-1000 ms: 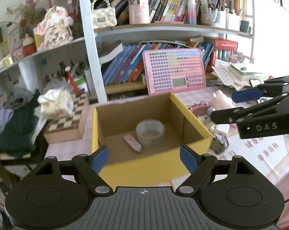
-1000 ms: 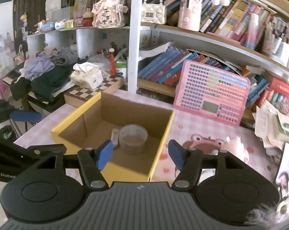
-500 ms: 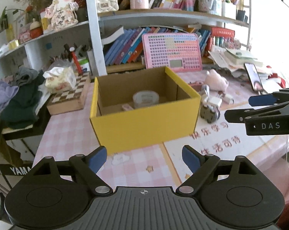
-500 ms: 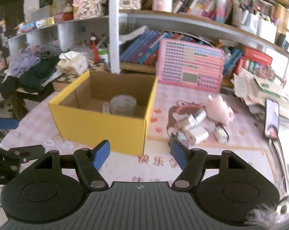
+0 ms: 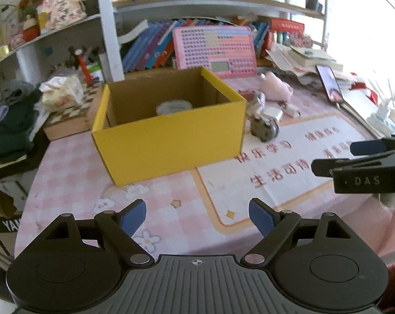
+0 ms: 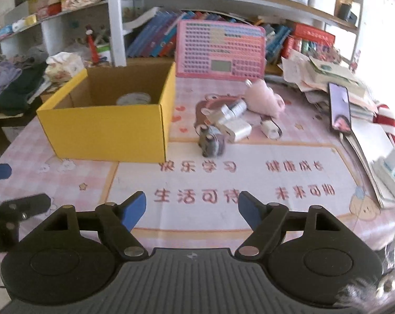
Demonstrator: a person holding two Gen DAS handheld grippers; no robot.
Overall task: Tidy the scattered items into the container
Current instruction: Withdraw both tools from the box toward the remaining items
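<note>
both tongs empty, box (image 6: 106, 128) part filled

left tongs (image 5: 197, 216) and right tongs (image 6: 192, 208) hang released, the right just widened. a tape roll (image 6: 133, 98) is in the box; the chargers (image 6: 236, 128), grey toy (image 6: 210, 141) and pink plush (image 6: 264, 99) huddle touching right of it, so a grab could snag two or knock one away.

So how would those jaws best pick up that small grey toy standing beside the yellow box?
Probably across the grey toy's narrow body, coming down from above with the right gripper, whose jaws stand open and empty. The toy stands apart from the white chargers behind it, leaving its sides free.
</note>
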